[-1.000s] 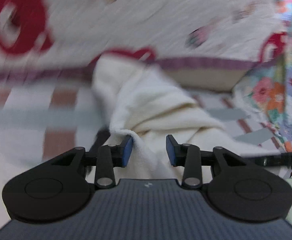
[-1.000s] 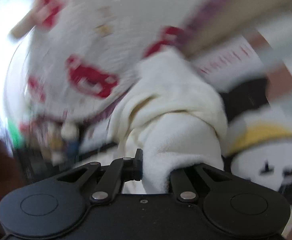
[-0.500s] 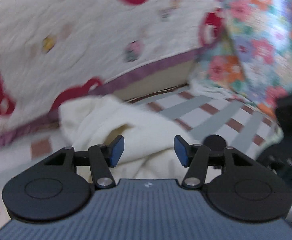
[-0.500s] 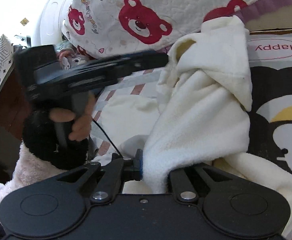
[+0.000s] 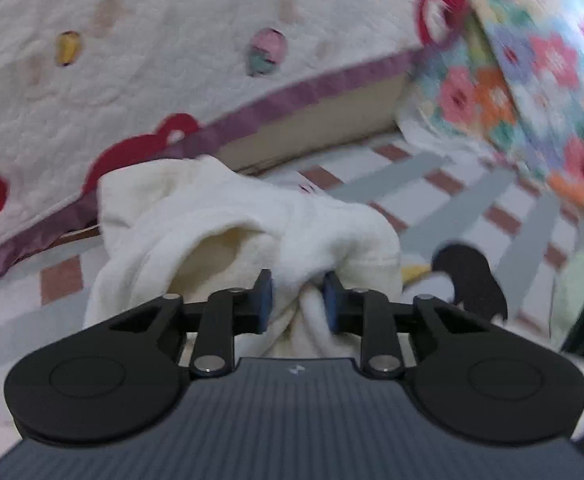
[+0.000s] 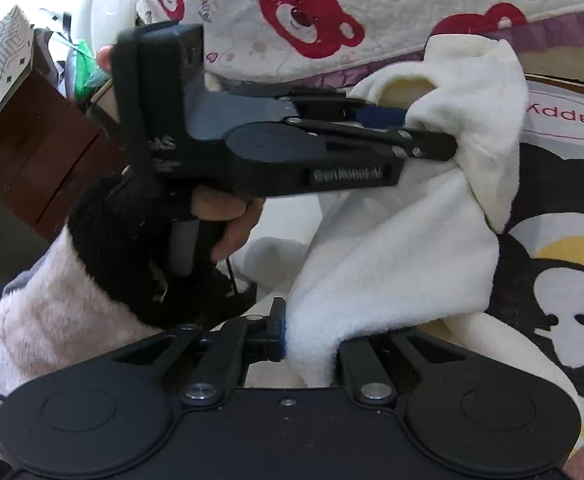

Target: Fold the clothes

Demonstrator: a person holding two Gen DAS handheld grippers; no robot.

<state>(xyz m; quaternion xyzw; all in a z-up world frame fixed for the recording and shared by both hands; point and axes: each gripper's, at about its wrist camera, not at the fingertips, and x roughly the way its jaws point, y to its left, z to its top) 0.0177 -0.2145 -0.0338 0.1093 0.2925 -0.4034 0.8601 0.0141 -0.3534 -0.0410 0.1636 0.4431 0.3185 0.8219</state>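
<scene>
The cream fleece garment (image 6: 411, 240) lay bunched on the striped sheet (image 5: 451, 200), just in front of the quilt (image 5: 172, 60) with red bears and a purple edge, and it was lifted at two places. The left gripper (image 5: 297, 300) had its blue pads (image 5: 264, 300) drawn close together with a thick wad of the fleece pinched between them, so it was clamped on the garment (image 5: 212, 220) near a rolled opening that showed a yellower inside. Seen from the right wrist, that same left gripper (image 6: 431, 136) reached across from the left side of the garment and bit into its upper end, close to the quilt (image 6: 371, 8); the person's hand (image 6: 228, 220) gripped the handle below, coming out of a black cuff and a pale fluffy sleeve (image 6: 52, 312). The right gripper (image 6: 311, 340) was closed on the garment's lower end, the fleece filling the gap between its fingers and covering the right one. The cloth ran taut-ish between the two holds, draped over a printed mat (image 6: 551, 280) with a black, white and yellow cartoon figure. To the right of the quilt a flowered cloth (image 5: 531, 60) hung, blurred
</scene>
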